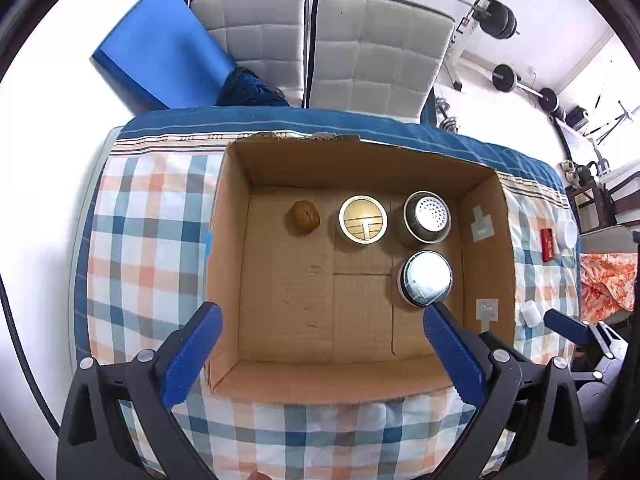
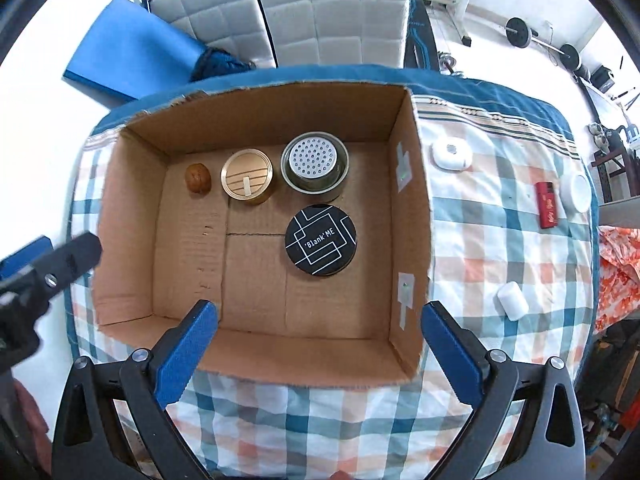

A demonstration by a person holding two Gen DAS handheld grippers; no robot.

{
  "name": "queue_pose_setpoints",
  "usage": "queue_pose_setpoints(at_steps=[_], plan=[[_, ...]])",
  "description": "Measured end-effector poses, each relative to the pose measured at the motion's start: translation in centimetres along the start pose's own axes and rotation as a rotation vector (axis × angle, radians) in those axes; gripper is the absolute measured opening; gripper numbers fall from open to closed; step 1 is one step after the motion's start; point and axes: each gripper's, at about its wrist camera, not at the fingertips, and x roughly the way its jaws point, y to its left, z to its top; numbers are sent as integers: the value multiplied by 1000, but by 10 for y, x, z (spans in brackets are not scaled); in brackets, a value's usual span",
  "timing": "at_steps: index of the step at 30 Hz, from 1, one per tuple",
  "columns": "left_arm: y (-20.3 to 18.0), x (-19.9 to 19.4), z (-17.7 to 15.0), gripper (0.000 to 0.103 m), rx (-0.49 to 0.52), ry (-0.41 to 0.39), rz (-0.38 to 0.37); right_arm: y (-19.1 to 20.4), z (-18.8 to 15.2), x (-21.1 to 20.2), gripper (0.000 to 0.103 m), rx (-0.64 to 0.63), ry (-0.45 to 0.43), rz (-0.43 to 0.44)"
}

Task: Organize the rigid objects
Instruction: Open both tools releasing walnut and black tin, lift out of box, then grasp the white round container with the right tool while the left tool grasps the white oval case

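Observation:
An open cardboard box sits on a checked tablecloth. Along its far wall lie a walnut, a gold round tin and a metal cup with a perforated lid. In front of the cup lies a black round tin marked 'Blank' ME. My left gripper hangs open above the box's near half, holding nothing. My right gripper is also open and empty above the box's front edge.
Right of the box on the cloth lie a white round puck, a red box, a white lid and a small white cylinder. Grey padded chairs and a blue mat stand beyond the table.

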Motion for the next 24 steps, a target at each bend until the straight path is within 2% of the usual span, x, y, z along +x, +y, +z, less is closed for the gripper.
queue_pose_setpoints(at_steps=[8, 16, 19, 24], plan=[[-12, -37, -24, 103, 25, -58, 3, -12, -19, -39, 103, 17, -78, 1], [-32, -61, -27, 103, 38, -104, -12, -24, -28, -68, 103, 18, -117, 39], [-52, -66, -24, 103, 60, -121, -4, -43, -29, -74, 103, 47, -120, 47], [-113, -60, -12, 103, 119, -112, -80, -106, -34, -85, 103, 135, -117, 25]])
